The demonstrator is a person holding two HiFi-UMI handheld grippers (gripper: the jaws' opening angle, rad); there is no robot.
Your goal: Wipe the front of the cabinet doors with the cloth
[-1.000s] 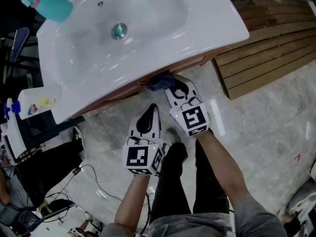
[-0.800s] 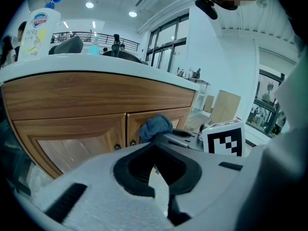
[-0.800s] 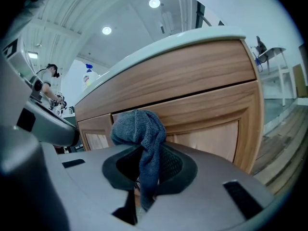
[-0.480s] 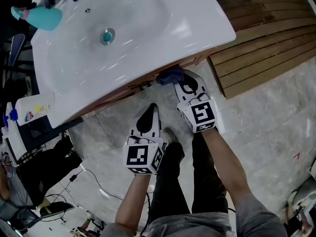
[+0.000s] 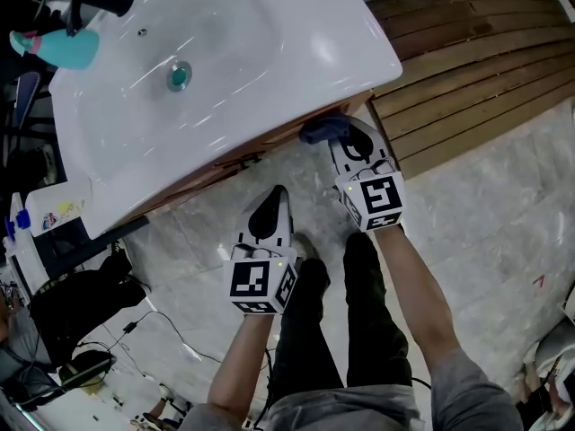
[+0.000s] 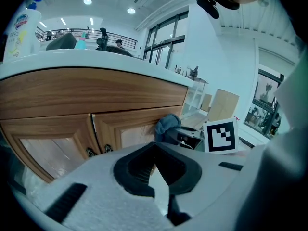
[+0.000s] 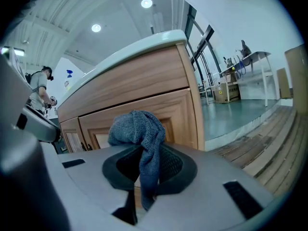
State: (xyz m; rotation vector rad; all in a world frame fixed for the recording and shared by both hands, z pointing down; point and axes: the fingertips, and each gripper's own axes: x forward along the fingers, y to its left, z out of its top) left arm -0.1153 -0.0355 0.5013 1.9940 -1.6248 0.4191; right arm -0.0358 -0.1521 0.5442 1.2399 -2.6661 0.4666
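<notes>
From above, the wooden cabinet (image 5: 235,162) shows only as a thin strip under the white basin top (image 5: 269,52). My right gripper (image 5: 339,135) is shut on a blue-grey knitted cloth (image 5: 320,130), which is pressed to the cabinet front near its right end. In the right gripper view the cloth (image 7: 139,129) bunches out of the right gripper (image 7: 144,177) in front of the right-hand door (image 7: 168,107). My left gripper (image 5: 274,197) hangs back from the doors (image 6: 120,134), shut and holding nothing. From the left gripper view (image 6: 156,170) the cloth (image 6: 167,126) lies against the right door.
A teal bottle (image 5: 67,48) stands at the basin's back left and a white cleaner bottle (image 5: 45,212) at its left edge. Wooden slat decking (image 5: 467,61) lies to the right. Cables (image 5: 135,326) trail over the stone floor on the left. The person's legs (image 5: 350,330) stand below the grippers.
My right gripper has slid the cloth rightward along the cabinet front, toward its right corner. The left gripper has stayed in place.
</notes>
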